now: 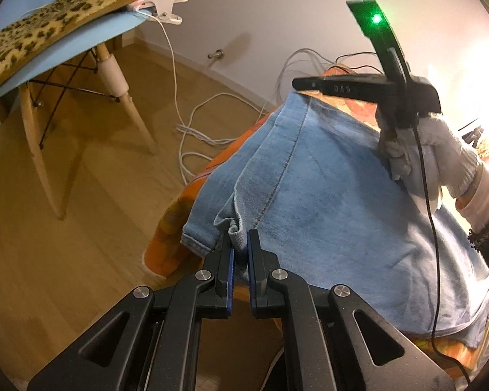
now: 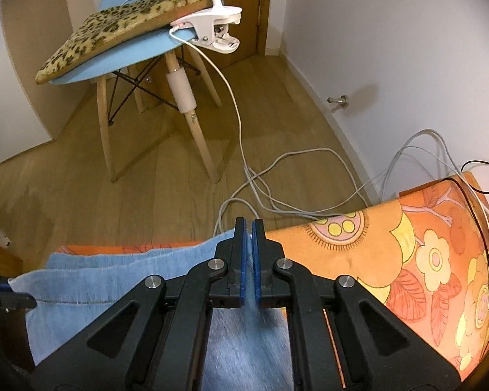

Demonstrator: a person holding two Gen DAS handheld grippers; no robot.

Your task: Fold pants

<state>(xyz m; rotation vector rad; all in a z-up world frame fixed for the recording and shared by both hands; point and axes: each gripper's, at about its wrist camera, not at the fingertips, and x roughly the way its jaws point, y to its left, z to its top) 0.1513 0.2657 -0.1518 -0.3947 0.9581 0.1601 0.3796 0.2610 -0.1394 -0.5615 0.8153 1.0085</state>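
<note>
Light blue denim pants lie spread on an orange floral cloth. My left gripper is shut on a hem corner of the pants at their near left edge. In the left wrist view my right gripper, held by a white-gloved hand, pinches the far top edge of the pants. In the right wrist view my right gripper is shut on the pants, with denim running between its blue pads.
A blue chair with a leopard cushion and a white clip lamp stands on the wooden floor. White cables trail over the floor by the wall. Black wires cross the cloth's right side.
</note>
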